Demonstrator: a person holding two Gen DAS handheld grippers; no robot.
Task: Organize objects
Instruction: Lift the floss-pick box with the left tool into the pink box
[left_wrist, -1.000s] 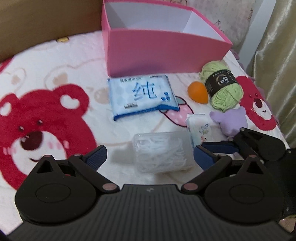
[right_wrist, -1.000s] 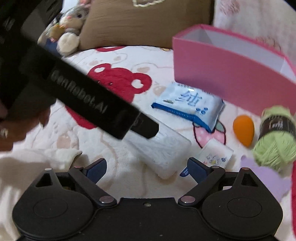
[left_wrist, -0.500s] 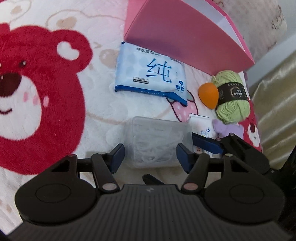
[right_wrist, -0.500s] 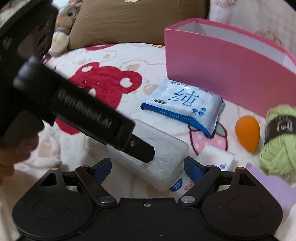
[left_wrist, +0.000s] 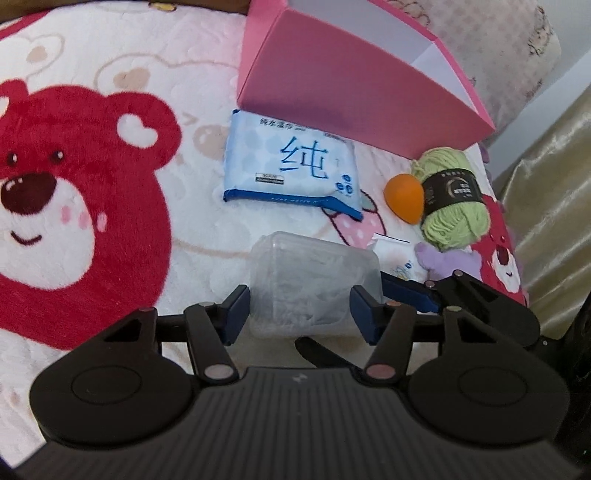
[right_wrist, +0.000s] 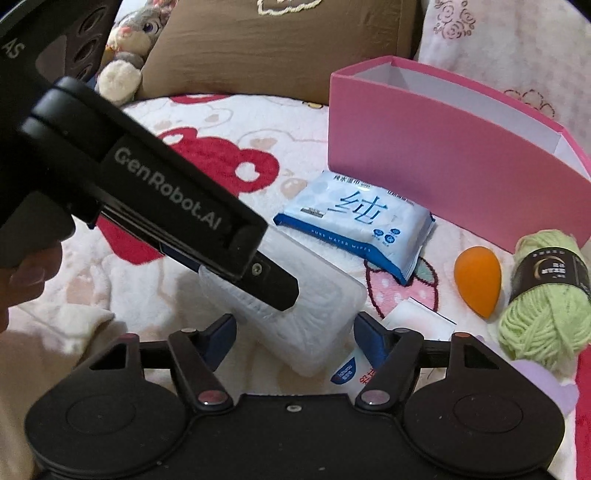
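Observation:
A clear plastic box (left_wrist: 314, 266) of white swabs lies on the bear blanket (left_wrist: 74, 184). My left gripper (left_wrist: 301, 314) straddles its near end, jaws closing, and both blue pads touch its sides. In the right wrist view the left gripper's black body (right_wrist: 166, 206) crosses over the box (right_wrist: 321, 314). My right gripper (right_wrist: 295, 336) hangs just before the box's near corner, jaws closing with the pads touching nothing. Its right finger is over a small white packet (right_wrist: 417, 317). Behind lie a blue wipes pack (left_wrist: 295, 166), an orange sponge (left_wrist: 404, 195), green yarn (left_wrist: 450, 199) and an open pink box (left_wrist: 351, 92).
A purple plush piece (left_wrist: 447, 260) lies beside the small packet. A brown pillow (right_wrist: 277, 48) and a bunny toy (right_wrist: 129, 44) sit at the back. A gold curtain (left_wrist: 546, 184) hangs past the blanket's right edge. A person's hand (right_wrist: 26, 280) holds the left gripper.
The left gripper sank, rolled and drew its jaws in from wide apart onto the clear box. The right gripper's jaws narrowed and it edged closer to the box.

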